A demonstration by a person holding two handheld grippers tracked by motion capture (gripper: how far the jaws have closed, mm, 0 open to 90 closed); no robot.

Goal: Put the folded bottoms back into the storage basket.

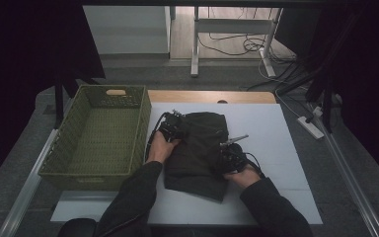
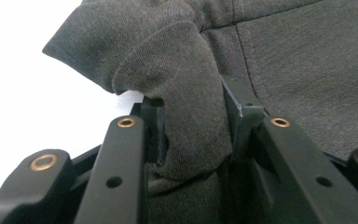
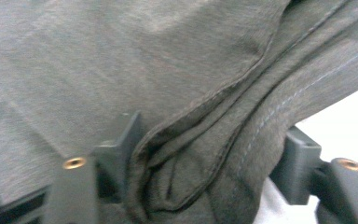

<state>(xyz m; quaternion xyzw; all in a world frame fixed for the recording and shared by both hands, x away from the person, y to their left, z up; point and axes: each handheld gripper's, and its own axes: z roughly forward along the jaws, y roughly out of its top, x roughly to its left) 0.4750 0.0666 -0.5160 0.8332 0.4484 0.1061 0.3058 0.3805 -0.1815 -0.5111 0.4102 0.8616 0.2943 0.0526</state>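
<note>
A dark grey folded garment point(image 1: 197, 148) lies on the white tabletop point(image 1: 276, 138). My left gripper point(image 1: 176, 127) rests at the garment's far left corner. In the left gripper view, my left gripper point(image 2: 193, 135) is shut on a bunched fold of the garment point(image 2: 186, 70). My right gripper point(image 1: 223, 160) sits at the garment's right edge, nearer the front. In the right gripper view, the stitched, layered edge of the garment point(image 3: 121, 60) lies between the jaws of the right gripper point(image 3: 212, 149). A sliver of white table shows beside the right jaw, so the pads do not clamp the cloth.
A green woven basket point(image 1: 145, 118) stands at the left, close beside the garment and the left hand. A strip of wooden table edge point(image 1: 207, 96) runs behind the white surface. White tabletop lies bare to the right of the garment.
</note>
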